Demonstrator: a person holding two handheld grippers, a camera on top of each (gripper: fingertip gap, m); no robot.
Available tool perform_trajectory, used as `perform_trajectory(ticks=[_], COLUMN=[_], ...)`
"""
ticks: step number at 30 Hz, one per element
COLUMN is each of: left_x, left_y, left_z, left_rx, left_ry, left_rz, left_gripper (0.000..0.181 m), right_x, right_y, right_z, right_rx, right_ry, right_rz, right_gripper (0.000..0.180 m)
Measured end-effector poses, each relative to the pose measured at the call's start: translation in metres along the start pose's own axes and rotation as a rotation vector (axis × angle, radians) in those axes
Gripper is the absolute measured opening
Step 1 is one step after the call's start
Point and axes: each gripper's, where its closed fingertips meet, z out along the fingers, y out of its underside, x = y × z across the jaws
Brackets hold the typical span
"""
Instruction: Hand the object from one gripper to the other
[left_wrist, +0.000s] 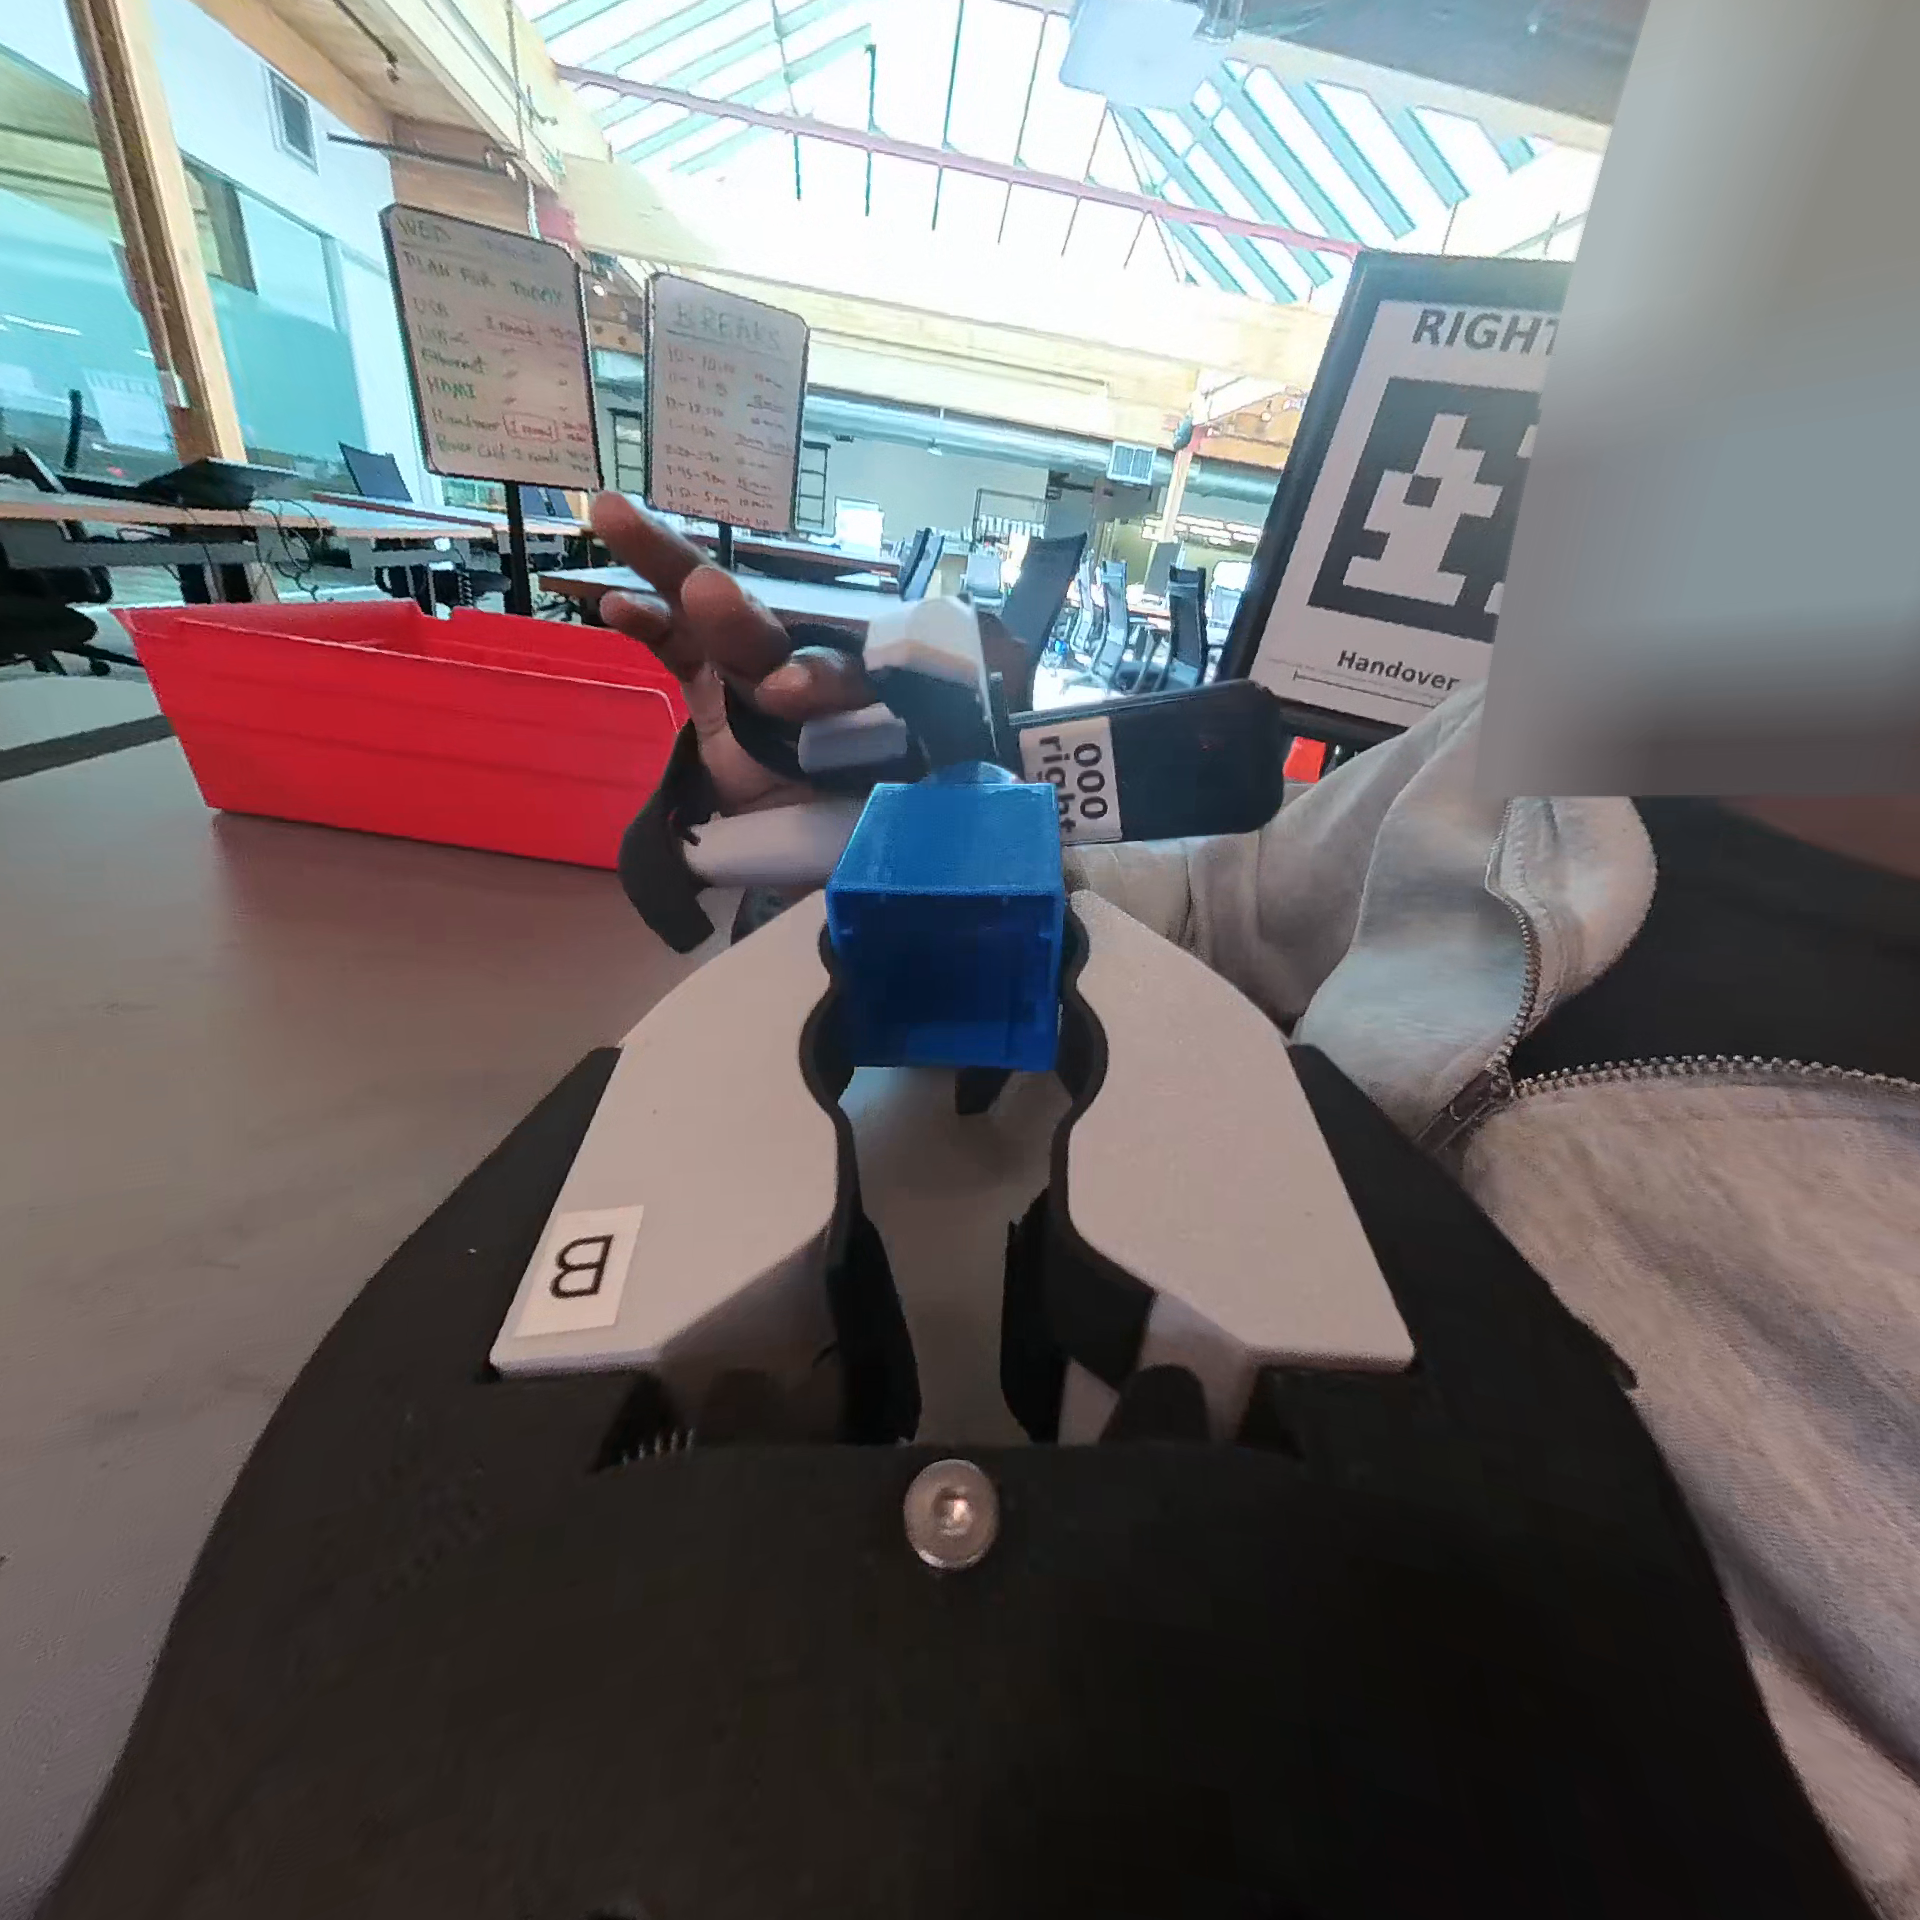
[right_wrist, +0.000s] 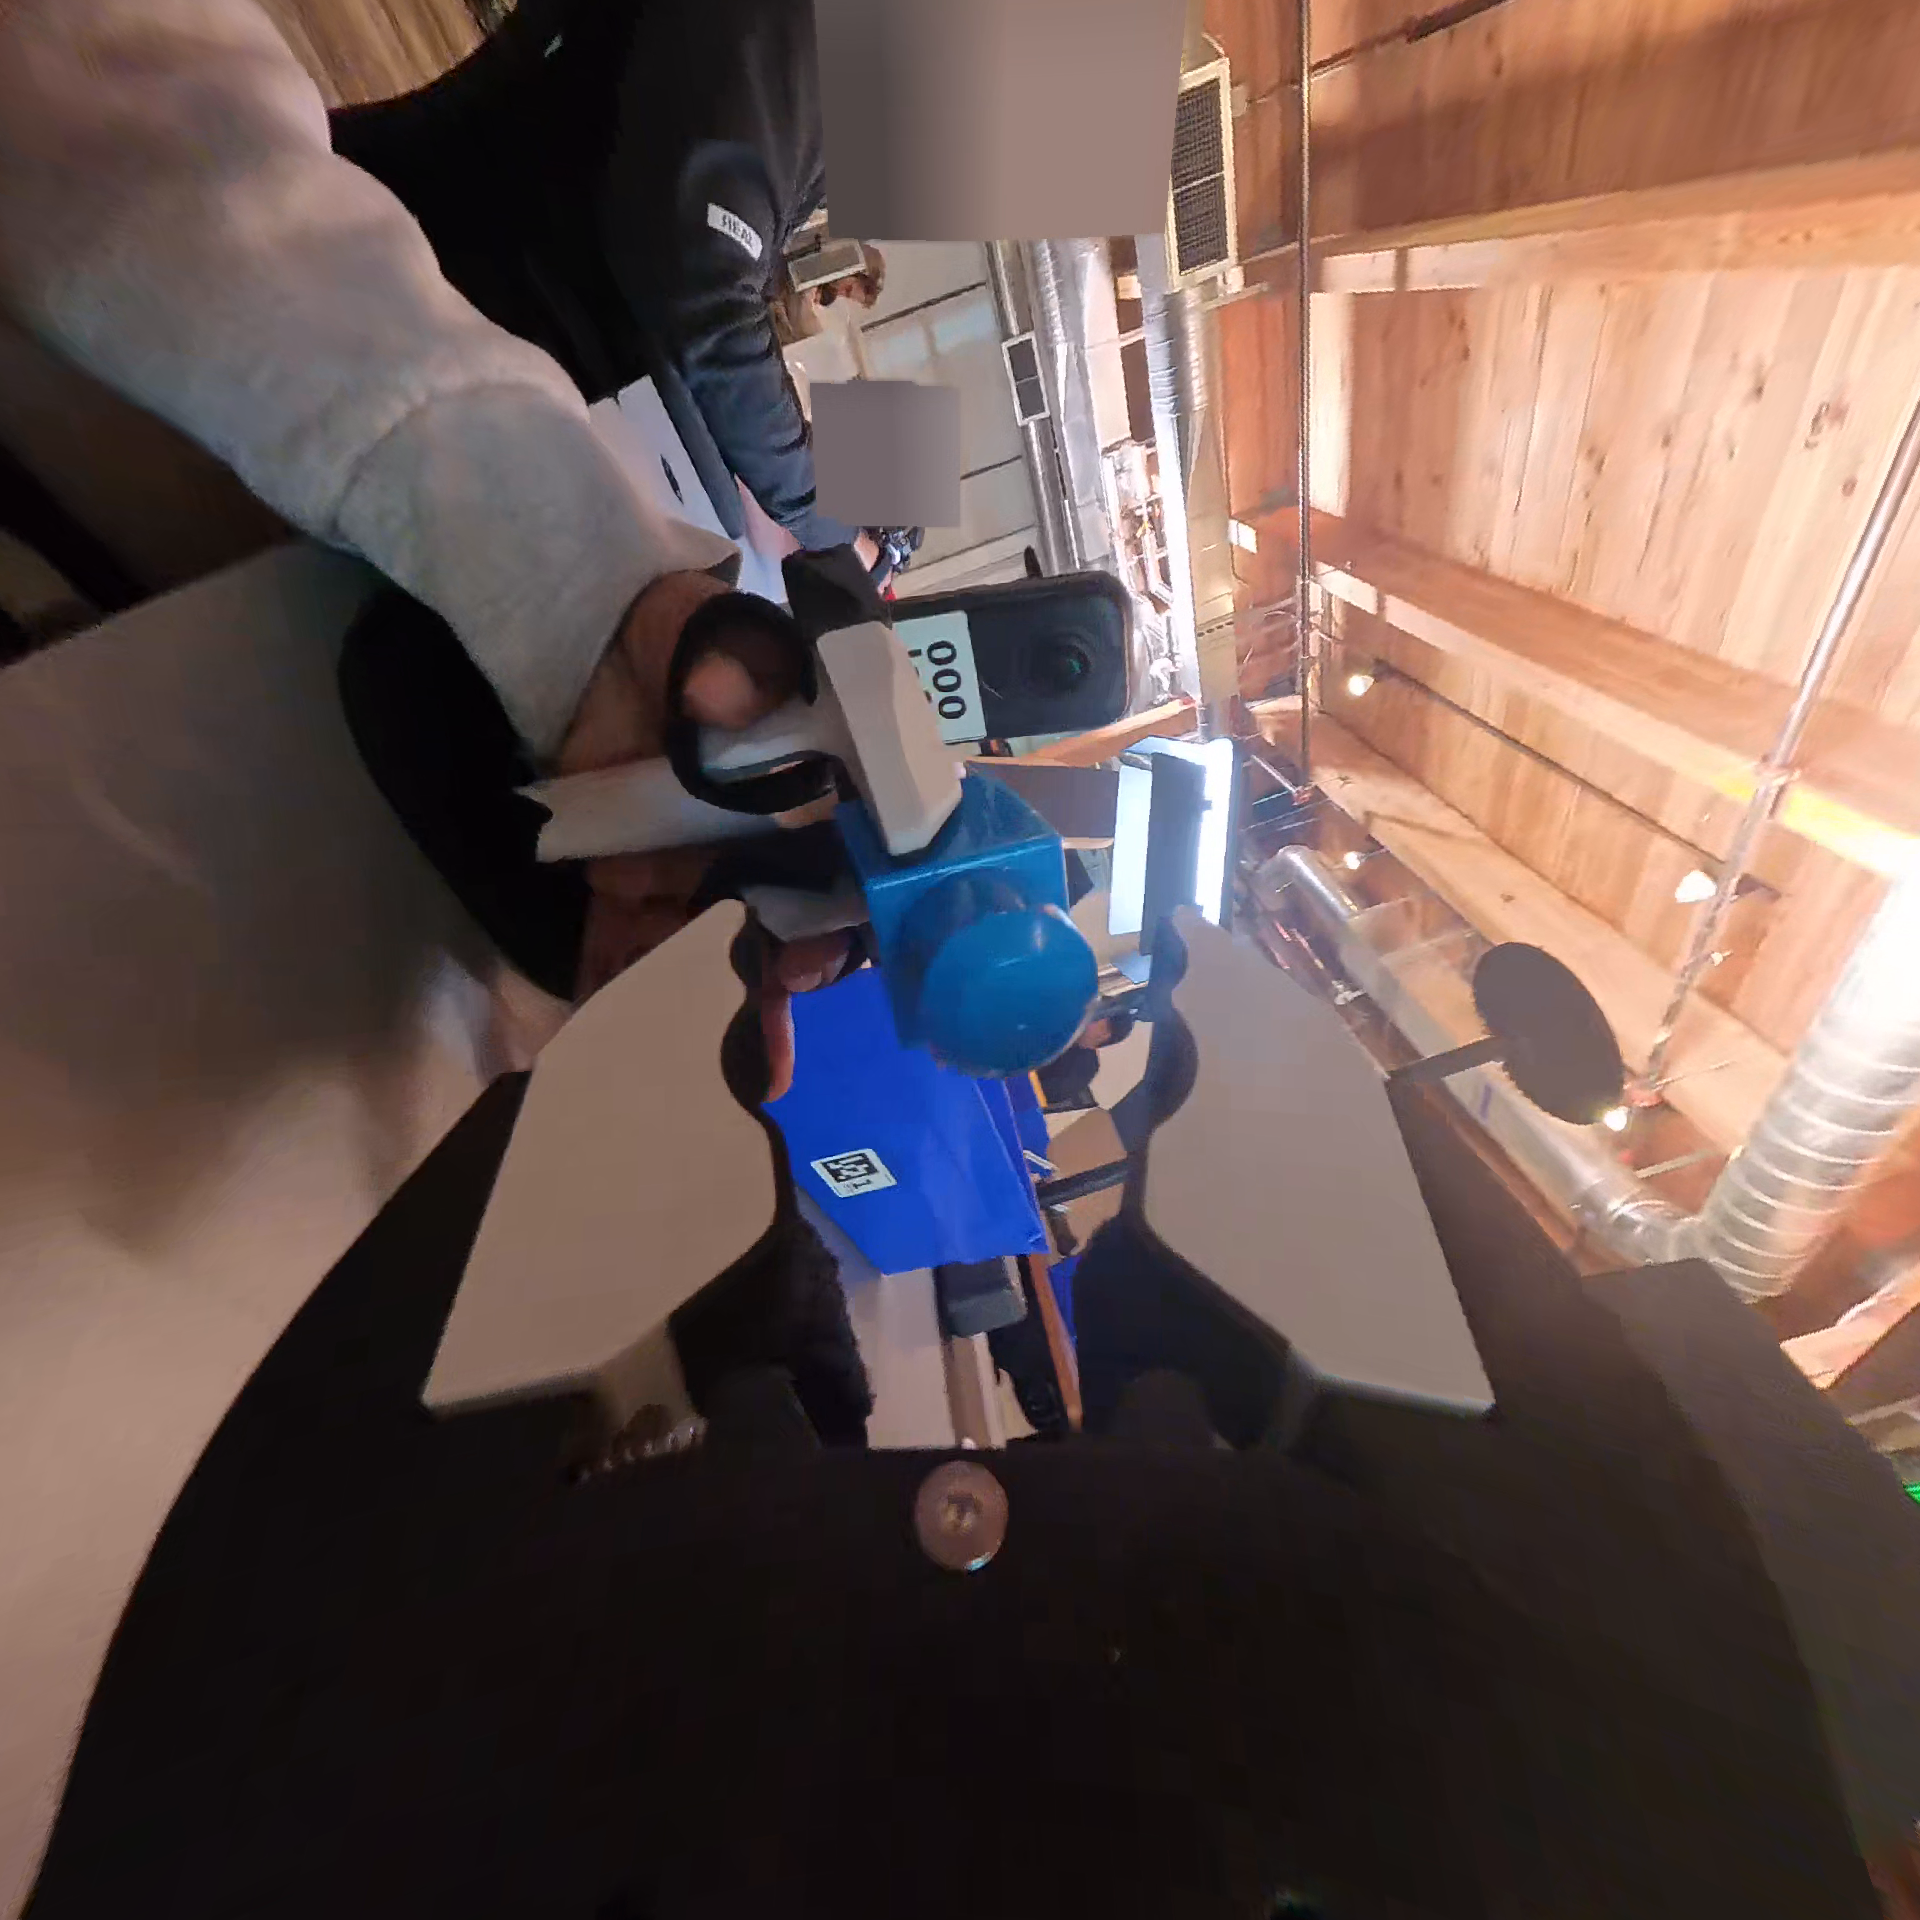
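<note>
Two hand-held grippers meet above a dark brown tabletop (left_wrist: 260, 1039) in an open-plan office with skylights and whiteboards (left_wrist: 488, 353). Left gripper (left_wrist: 951, 987) — grey fingers clamped on the blue plastic cube with a round knob (left_wrist: 951, 935). Right gripper (right_wrist: 961, 997) — fingers apart, the knob between their tips, untouched. A red plastic bin (left_wrist: 416, 717) stands beyond, well apart; bare tabletop lies to the left.

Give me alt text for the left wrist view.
The left gripper clamps a blue cube-shaped object between its grey fingers. Beyond it, the right gripper faces it, with a red bin on the brown table.
</note>
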Motion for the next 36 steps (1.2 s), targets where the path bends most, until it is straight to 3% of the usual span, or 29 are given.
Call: perform_trajectory(ticks=[5, 7, 9, 11, 13, 17, 22, 26, 30, 33, 34, 36], left_x=[0.0, 0.0, -0.002, -0.008, -0.016, -0.02, -0.024, -0.029, -0.032, -0.033, -0.032, -0.027], left_y=[0.001, -0.003, -0.015, -0.025, -0.027, -0.016, -0.001, 0.007, 0.01, 0.009, 0.006, -0.007], left_z=[0.001, 0.001, -0.003, -0.007, -0.009, -0.002, 0.003, 0.003, 0.002, 0.001, 0.0, -0.004], left_rx=[-0.006, 0.027, 0.12, 0.17, 0.125, -0.047, -0.186, -0.261, -0.298, -0.28, -0.25, -0.136], left_ry=[0.001, -0.019, -0.07, -0.181, -0.313, -0.452, -0.477, -0.481, -0.494, -0.493, -0.49, -0.473], left_rz=[-0.003, 0.013, 0.098, 0.256, 0.489, 0.933, 1.144, 1.202, 1.22, 1.163, 1.11, 0.966], left_gripper=[0.036, 0.038, 0.061, 0.078, 0.082, 0.084, 0.075, 0.06, 0.039, 0.038, 0.038, 0.037], right_x=[0.0, 0.001, 0.006, 0.017, 0.025, 0.015, -0.009, -0.016, -0.019, -0.018, -0.015, -0.007], right_y=[-0.002, 0.0, 0.001, 0.003, 0.008, 0.008, 0.01, 0.008, 0.01, 0.01, 0.011, 0.013], right_z=[-0.002, -0.002, -0.003, -0.006, -0.008, -0.012, -0.011, -0.012, -0.012, -0.01, -0.009, -0.005], right_rx=[-0.015, -0.017, -0.012, 0.012, 0.043, 0.114, 0.03, 0.023, -0.011, 0.005, 0.018, 0.061], right_ry=[0.007, 0.005, 0.005, 0.025, -0.005, -0.29, -0.572, -0.646, -0.639, -0.62, -0.592, -0.485], right_rz=[-0.08, -0.04, 0.087, 0.272, 0.551, 1.264, 1.758, 1.865, 1.842, 1.831, 1.808, 1.706], right_gripper=[0.037, 0.036, 0.036, 0.036, 0.036, 0.036, 0.036, 0.036, 0.036, 0.036, 0.042, 0.07])
